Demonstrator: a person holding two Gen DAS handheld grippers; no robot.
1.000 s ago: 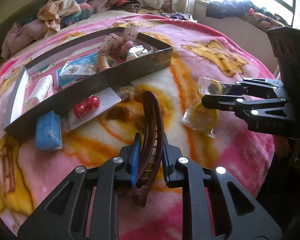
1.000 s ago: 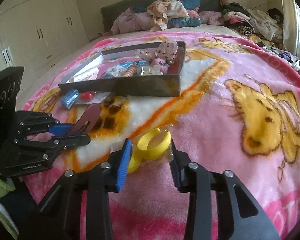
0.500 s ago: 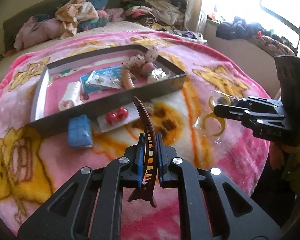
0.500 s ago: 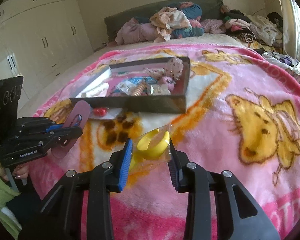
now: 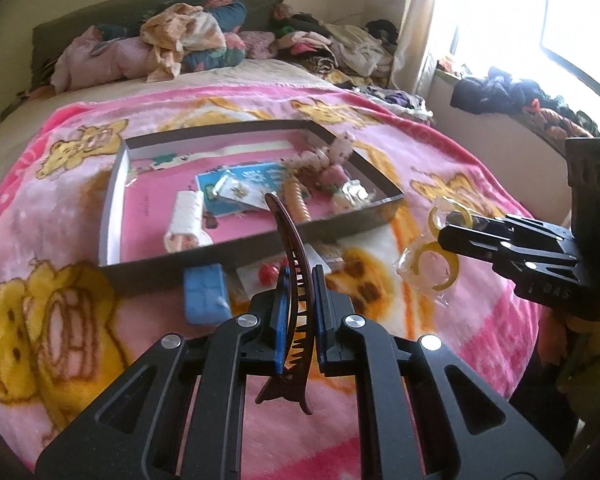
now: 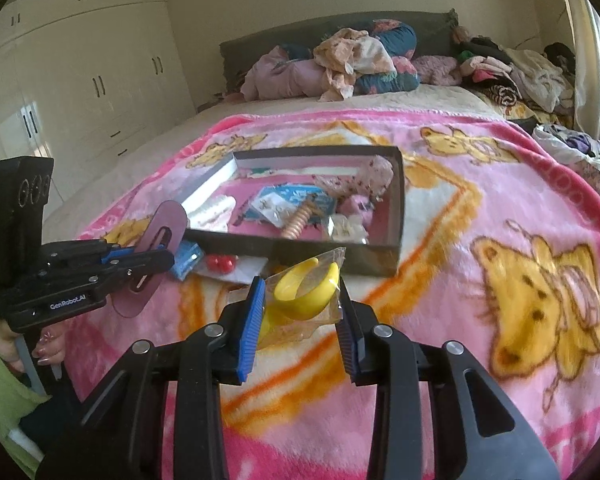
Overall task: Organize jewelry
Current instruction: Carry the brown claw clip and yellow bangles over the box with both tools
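My left gripper (image 5: pixel 300 312) is shut on a brown hair clip (image 5: pixel 294 248), held upright above the blanket in front of the box. The clip also shows in the right wrist view (image 6: pixel 162 236). My right gripper (image 6: pixel 300 312) is shut on a clear packet of yellow bangles (image 6: pixel 306 292), lifted off the blanket; the packet shows at the right in the left wrist view (image 5: pixel 434 264). The shallow dark box (image 5: pixel 364 224) holds a blue card, a beaded band, pink hair ties and a white roll. It also shows in the right wrist view (image 6: pixel 340 258).
A blue box (image 5: pixel 206 294) and a card with red beads (image 5: pixel 268 274) lie on the pink blanket (image 5: pixel 60 216) against the box's near wall. Piled clothes (image 5: pixel 188 44) sit at the bed's head. Wardrobes (image 6: pixel 80 92) stand at the left.
Both grippers have risen off the blanket with their loads. The hair clip and the bangle packet now hang higher, nearer the box's front wall.
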